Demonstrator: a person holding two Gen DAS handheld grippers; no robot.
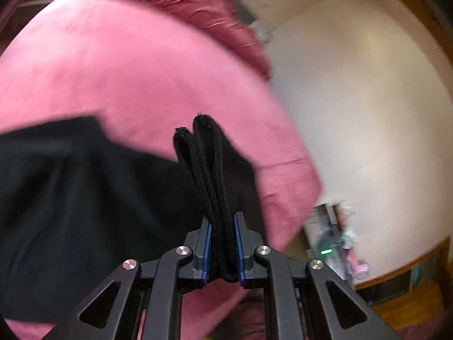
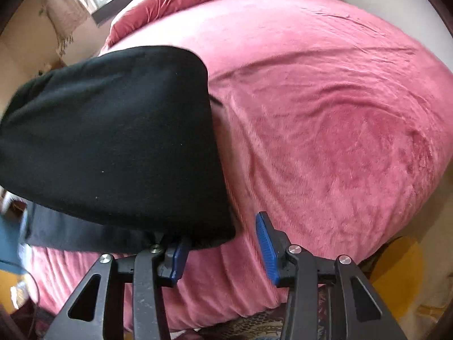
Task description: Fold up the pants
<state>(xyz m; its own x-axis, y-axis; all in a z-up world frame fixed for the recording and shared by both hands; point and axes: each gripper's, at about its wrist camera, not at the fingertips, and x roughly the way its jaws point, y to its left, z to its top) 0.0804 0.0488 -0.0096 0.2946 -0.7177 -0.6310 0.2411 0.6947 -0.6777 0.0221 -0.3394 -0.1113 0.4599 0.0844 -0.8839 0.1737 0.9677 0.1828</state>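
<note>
I have the black pants (image 1: pixel 70 198) by a bunched, thick hem edge, clamped tight between the blue pads of my left gripper (image 1: pixel 222 243) so the layers lift together for the fold; the rest hangs off to the left of the jaws over the pink bedspread (image 1: pixel 113 70). That hand tilts downward. My right gripper (image 2: pixel 223 243) points steeply down at the bed, jaws apart, gripping nothing; the pants (image 2: pixel 113 130) drape over its left finger (image 2: pixel 178 260), right finger clear.
</note>
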